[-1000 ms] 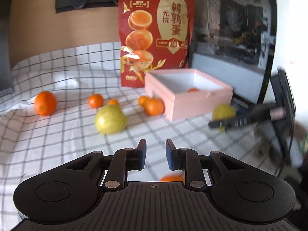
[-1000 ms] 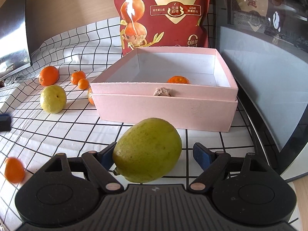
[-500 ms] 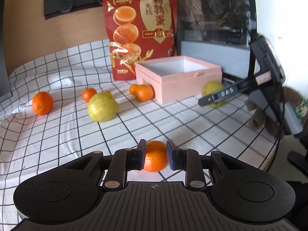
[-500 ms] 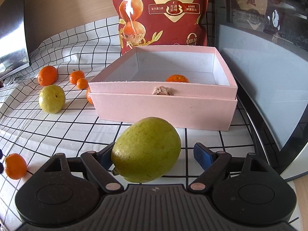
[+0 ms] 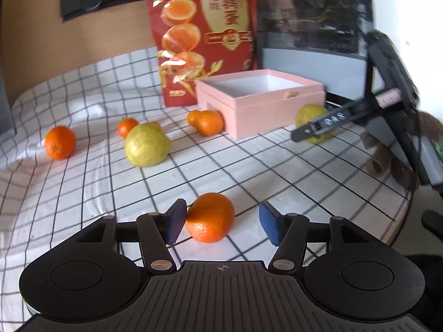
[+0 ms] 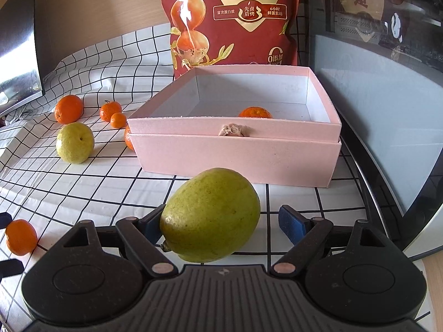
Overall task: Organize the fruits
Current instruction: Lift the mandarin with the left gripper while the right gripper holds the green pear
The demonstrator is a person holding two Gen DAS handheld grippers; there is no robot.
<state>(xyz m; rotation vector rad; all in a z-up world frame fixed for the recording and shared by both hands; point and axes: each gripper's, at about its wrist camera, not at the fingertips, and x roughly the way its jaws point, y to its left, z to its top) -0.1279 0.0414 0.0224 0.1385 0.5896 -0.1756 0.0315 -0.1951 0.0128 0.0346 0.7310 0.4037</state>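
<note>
While the left gripper (image 5: 221,222) is spreading its jaws, a small orange (image 5: 210,217) is sitting on the checked cloth (image 5: 249,166) between them, close against the pad at nine o'clock and clear of the pad at three o'clock, so it is lying released rather than clenched. From this view, a yellow-green fruit (image 5: 146,145) is resting at eleven o'clock of that orange, with three more oranges (image 5: 60,142) lying further out toward ten o'clock and another pair (image 5: 206,121) touching the pink box (image 5: 260,105) at twelve o'clock. Behind the box a red snack bag (image 5: 205,36) is standing upright. At two o'clock the right gripper (image 5: 318,130) is reaching in beside a green fruit. In the right wrist view that gripper (image 6: 221,224) is holding its jaws wide around the large green fruit (image 6: 210,214), which is leaning on the pad at nine o'clock while the pad at three o'clock is standing apart from it, so nothing is being squeezed. Just beyond it at twelve o'clock the pink box is sitting open with one orange (image 6: 254,112) inside, near its front wall.
</note>
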